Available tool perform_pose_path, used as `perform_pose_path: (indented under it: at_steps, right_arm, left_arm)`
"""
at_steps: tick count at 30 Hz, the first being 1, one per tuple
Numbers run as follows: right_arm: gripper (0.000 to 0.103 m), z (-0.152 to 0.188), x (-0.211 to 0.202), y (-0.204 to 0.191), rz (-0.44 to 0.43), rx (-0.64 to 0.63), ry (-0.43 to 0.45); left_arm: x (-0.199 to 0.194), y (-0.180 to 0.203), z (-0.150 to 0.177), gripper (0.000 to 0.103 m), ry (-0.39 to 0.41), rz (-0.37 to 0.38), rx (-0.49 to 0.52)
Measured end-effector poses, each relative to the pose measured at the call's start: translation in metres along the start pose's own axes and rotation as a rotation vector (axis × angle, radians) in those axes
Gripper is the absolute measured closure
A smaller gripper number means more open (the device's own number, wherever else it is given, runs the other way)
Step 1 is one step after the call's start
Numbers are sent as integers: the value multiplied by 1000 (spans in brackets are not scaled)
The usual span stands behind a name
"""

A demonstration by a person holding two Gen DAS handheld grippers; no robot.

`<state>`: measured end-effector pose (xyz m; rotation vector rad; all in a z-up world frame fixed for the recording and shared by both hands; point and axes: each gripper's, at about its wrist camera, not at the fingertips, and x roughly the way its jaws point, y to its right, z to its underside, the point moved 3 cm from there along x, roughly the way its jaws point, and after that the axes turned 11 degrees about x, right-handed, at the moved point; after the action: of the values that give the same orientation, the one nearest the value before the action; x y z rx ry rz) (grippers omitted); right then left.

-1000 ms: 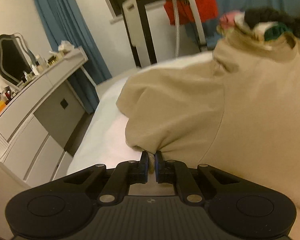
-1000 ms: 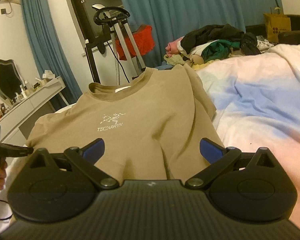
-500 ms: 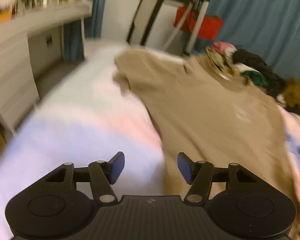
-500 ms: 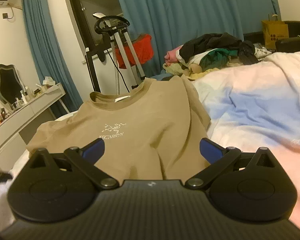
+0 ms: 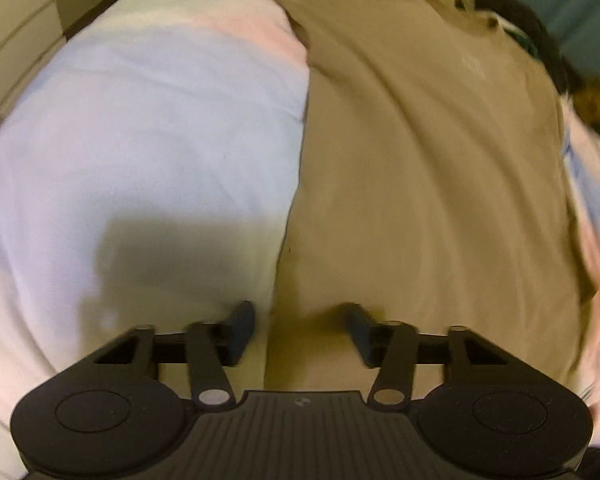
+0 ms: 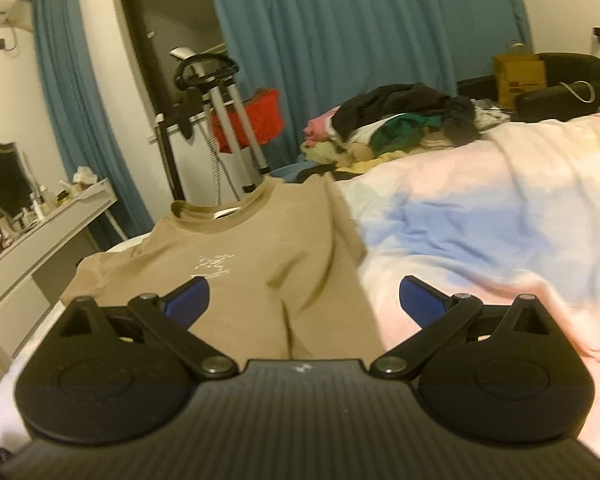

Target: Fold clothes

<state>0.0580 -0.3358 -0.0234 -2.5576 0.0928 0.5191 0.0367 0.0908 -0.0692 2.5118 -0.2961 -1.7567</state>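
The duvet (image 5: 140,140) is soft and the tan T-shirt (image 5: 420,168) lies flat on it. The left gripper (image 5: 298,332), jaws closing astride the hem edge but gripping nothing, might pinch bedding too. The right gripper (image 6: 304,300) gapes wide, empty.

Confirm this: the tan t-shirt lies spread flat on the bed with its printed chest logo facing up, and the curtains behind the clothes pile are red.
Not quite. The curtains are blue, as the right wrist view shows; the red thing is only a smaller item by the stand. The rest holds: the tan t-shirt lies spread on the bed, logo up.
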Motion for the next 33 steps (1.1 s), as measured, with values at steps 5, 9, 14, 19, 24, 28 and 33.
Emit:
perform_pose_path:
  at_steps: [5, 9, 14, 19, 24, 28, 33]
  right_arm:
    - [0, -6, -19, 1, -5, -14, 21]
    - [0, -8, -24, -1, -2, -40, 31]
    - [0, -13, -26, 2, 1, -33, 45]
    - [0, -21, -29, 13, -5, 13, 41]
    - [0, -26, -28, 18, -22, 57, 42]
    - [0, -27, -24, 20, -43, 77, 35]
    - [1, -31, -21, 28, -81, 146, 21]
  left_arm:
    - [-24, 5, 5, 101, 31, -22, 51]
    - [-51, -6, 5, 102, 51, -57, 34]
    - [-52, -20, 9, 101, 41, -135, 18]
    - [-60, -13, 6, 82, 88, -153, 62]
    - [-89, 14, -11, 44, 245, -165, 144]
    - [-110, 56, -29, 21, 406, -164, 195]
    - [-105, 112, -53, 17, 559, -65, 186]
